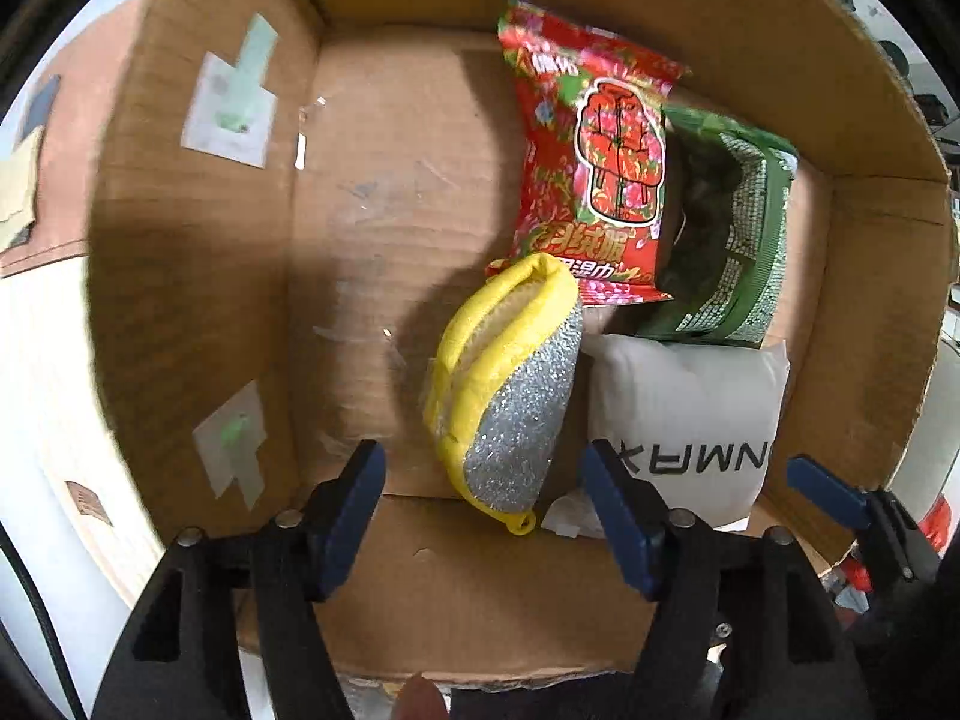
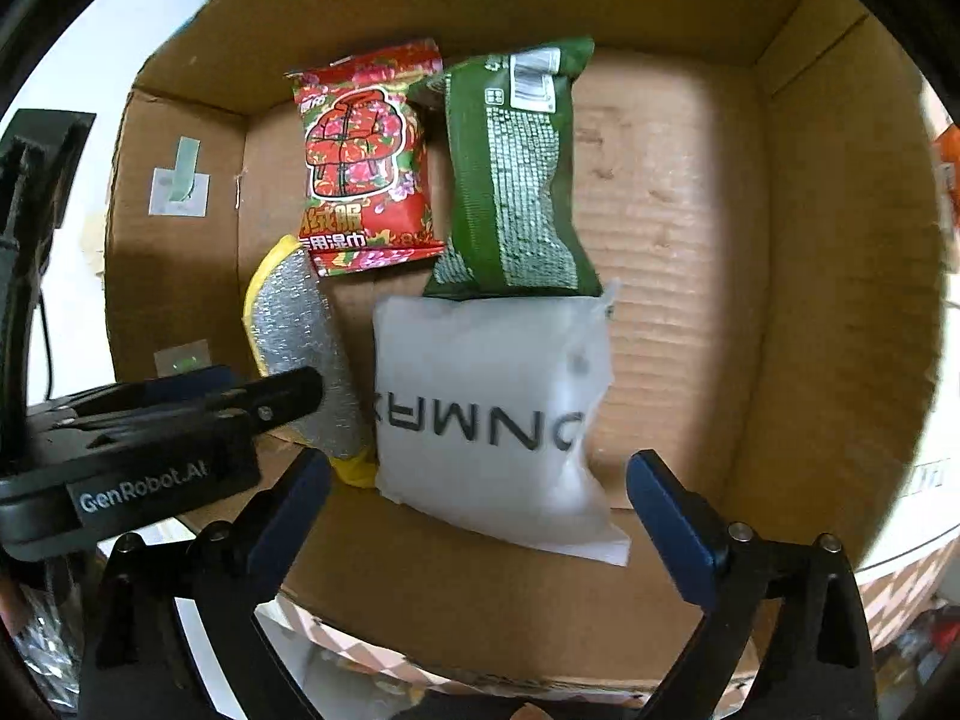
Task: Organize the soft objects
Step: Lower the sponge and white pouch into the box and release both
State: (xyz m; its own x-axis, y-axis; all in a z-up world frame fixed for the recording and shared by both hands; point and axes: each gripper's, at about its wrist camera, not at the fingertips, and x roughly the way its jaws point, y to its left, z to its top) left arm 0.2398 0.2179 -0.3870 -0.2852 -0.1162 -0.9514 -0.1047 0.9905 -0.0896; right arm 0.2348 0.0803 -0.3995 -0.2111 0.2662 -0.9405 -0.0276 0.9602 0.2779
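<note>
An open cardboard box point(image 1: 198, 252) point(image 2: 840, 276) holds four soft items. A yellow and silver scrub sponge point(image 1: 510, 396) point(image 2: 300, 324) lies left of a white pouch printed "XAMNO" point(image 1: 690, 420) point(image 2: 486, 414). Behind them lie a red flowered wet-wipe pack point(image 1: 594, 168) point(image 2: 366, 168) and a green packet point(image 1: 738, 240) point(image 2: 516, 180). My left gripper point(image 1: 483, 516) is open and empty just above the sponge's near end. My right gripper point(image 2: 480, 510) is open and empty over the white pouch's near edge. The left gripper's body also shows in the right wrist view point(image 2: 180, 414).
The box's left half point(image 1: 372, 228) and right floor point(image 2: 672, 252) are bare cardboard. Paper labels point(image 1: 231, 102) stick to the left wall. The near box flap point(image 2: 480, 594) lies under both grippers. A white surface point(image 1: 36, 396) lies outside the box on the left.
</note>
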